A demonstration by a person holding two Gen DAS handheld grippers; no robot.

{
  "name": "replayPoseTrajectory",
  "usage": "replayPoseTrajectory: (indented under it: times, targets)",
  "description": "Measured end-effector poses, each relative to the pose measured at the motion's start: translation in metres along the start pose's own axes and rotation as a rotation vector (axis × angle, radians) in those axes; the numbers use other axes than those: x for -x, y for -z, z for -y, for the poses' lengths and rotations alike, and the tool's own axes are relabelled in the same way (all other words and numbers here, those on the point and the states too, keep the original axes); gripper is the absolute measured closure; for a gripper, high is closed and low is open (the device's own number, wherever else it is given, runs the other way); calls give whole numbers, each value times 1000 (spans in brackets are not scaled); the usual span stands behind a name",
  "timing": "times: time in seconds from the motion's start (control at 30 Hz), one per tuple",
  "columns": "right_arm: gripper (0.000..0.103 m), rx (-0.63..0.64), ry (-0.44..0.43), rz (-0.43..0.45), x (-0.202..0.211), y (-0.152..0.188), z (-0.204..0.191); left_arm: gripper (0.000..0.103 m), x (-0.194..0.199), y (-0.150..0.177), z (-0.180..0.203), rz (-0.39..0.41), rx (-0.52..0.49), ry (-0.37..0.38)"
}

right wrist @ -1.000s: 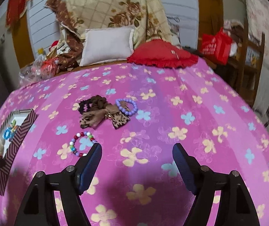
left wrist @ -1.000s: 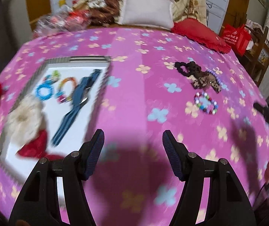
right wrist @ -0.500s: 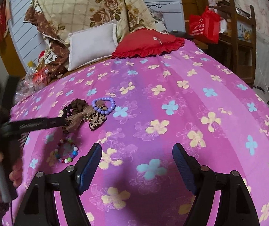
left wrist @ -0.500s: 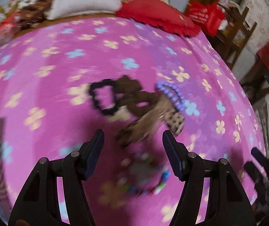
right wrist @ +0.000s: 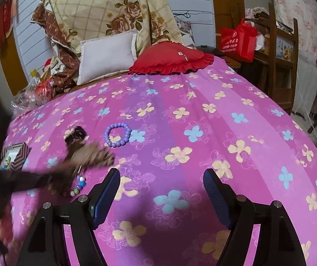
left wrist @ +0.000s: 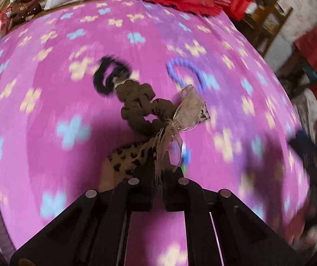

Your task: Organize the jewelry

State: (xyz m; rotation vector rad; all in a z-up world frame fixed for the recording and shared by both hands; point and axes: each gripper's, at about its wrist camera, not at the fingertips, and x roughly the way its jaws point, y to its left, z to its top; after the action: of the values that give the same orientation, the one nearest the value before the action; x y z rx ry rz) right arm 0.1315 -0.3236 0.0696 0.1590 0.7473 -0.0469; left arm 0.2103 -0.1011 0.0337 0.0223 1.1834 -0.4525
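My left gripper [left wrist: 158, 173] is shut on the leopard-print bow scrunchie [left wrist: 145, 119], holding its ribbon and leopard tail just above the pink flowered bedspread. A black hair tie [left wrist: 105, 77] and a purple bead bracelet [left wrist: 185, 73] lie beyond it. In the right wrist view the left gripper [right wrist: 54, 177] shows blurred at the left with the scrunchie [right wrist: 87, 153]; a multicolour bead bracelet [right wrist: 78, 186] lies under it and the purple bracelet [right wrist: 117, 134] to the right. My right gripper [right wrist: 161, 190] is open and empty over the bedspread.
A striped-rim tray [right wrist: 23, 153] with jewelry sits at the far left. A white pillow [right wrist: 107, 55] and a red cushion [right wrist: 171, 57] lie at the head of the bed. A red bag [right wrist: 238, 42] and wooden chair [right wrist: 284, 62] stand at the right.
My left gripper swung from the tray over to the pile, closed on the leopard-print scrunchie and is lifting it. My right gripper stayed open and shifted only slightly.
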Motion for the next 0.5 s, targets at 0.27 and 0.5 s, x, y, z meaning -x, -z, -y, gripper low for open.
replayPoseTrajectory:
  times: [0.27,0.5]
  targets:
    - [28,-28,-34,-21,-1,2,1,52,51,36,-27,68,29,36]
    - [28,-27,-30,-47,-10,6,0,50,33,-38,-40,156,86,-44]
